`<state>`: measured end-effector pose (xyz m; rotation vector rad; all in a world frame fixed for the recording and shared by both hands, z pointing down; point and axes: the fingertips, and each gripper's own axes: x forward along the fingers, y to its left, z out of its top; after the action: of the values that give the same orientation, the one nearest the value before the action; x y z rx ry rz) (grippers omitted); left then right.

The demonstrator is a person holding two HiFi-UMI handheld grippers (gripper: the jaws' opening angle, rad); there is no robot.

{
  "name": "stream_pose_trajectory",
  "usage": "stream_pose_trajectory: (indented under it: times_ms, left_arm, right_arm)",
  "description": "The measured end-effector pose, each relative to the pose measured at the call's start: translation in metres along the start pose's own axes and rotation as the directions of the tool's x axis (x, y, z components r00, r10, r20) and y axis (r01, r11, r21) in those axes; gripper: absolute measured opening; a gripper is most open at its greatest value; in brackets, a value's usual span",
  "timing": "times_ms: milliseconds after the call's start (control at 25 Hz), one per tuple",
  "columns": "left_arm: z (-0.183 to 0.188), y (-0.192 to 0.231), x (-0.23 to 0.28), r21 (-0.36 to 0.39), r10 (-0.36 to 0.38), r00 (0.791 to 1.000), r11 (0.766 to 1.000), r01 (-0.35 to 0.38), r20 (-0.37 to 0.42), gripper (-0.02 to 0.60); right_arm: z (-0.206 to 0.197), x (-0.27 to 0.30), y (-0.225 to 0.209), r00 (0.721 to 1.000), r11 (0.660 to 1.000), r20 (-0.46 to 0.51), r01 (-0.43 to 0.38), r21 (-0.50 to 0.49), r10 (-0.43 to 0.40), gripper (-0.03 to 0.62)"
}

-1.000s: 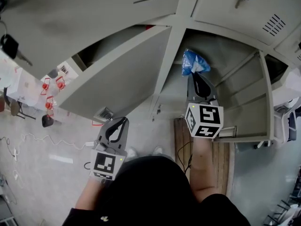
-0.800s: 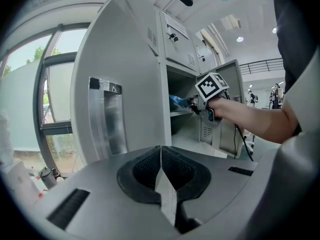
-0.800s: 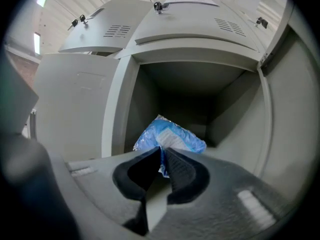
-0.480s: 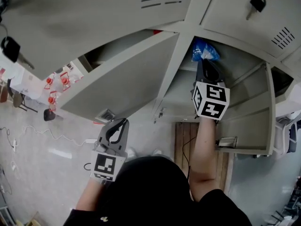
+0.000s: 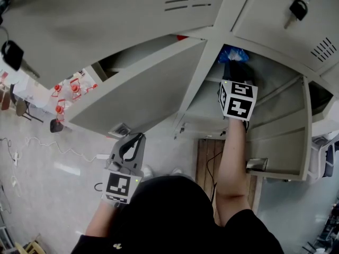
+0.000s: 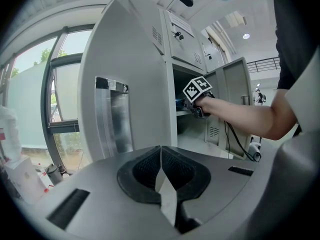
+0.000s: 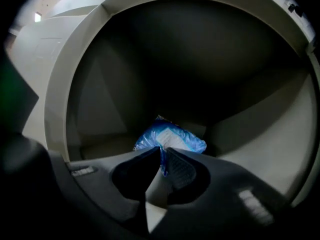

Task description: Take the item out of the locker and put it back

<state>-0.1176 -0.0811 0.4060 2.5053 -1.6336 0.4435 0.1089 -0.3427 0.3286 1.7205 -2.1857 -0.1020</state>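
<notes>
A blue plastic packet [image 5: 232,53] [image 7: 172,139] sits at the mouth of the open locker compartment [image 5: 275,89]. My right gripper [image 5: 237,66] [image 7: 163,153] reaches into that compartment, shut on the packet's near edge. The packet rests low against the dark locker floor [image 7: 100,146]. My left gripper [image 5: 133,142] [image 6: 160,151] hangs low outside the lockers, shut with nothing between its jaws. From the left gripper view, the right arm and its marker cube [image 6: 198,89] show at the locker opening.
Two grey locker doors stand open: one [image 5: 143,89] left of the compartment, one [image 5: 280,136] to its right. Keys [image 5: 299,8] hang from the locks above. A wooden board [image 5: 207,157] with a cable lies on the floor below. Red items [image 5: 66,97] sit far left.
My right gripper has carried the blue packet forward, deeper into the locker compartment. The left gripper has stayed where it was.
</notes>
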Motion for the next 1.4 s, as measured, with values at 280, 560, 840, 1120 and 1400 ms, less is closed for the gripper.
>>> stream_pose_trajectory:
  times_ms: [280,560,840,1120,1400]
  left_arm:
    - [-0.002,0.001,-0.001,0.012,0.002,1.0,1.0,-0.002,0.002,0.013]
    - [-0.002,-0.001,-0.005,-0.025,0.008,1.0,1.0,-0.008,-0.004,0.012]
    - [-0.008,-0.001,-0.009,0.041,-0.018,1.0,0.999,0.017,0.008,0.013]
    - [-0.005,-0.007,-0.012,-0.008,-0.027,1.0,1.0,0.027,0.004,0.012]
    - [-0.004,-0.016,-0.006,0.016,-0.071,0.997,0.997,0.071,0.011,0.013]
  right_arm:
    - [-0.01,0.009,0.001,0.999,0.998,-0.035,0.018,-0.056,-0.02,0.055]
    - [-0.011,0.01,0.013,0.998,0.992,-0.059,0.0,-0.125,-0.007,0.107]
    - [-0.013,0.007,0.016,0.999,0.995,-0.046,0.002,-0.104,-0.007,0.175]
    - [-0.011,-0.014,0.016,1.0,0.997,-0.001,0.012,-0.07,-0.012,0.196]
    - [-0.011,-0.051,0.027,0.999,1.0,0.045,-0.008,-0.025,0.009,0.195]
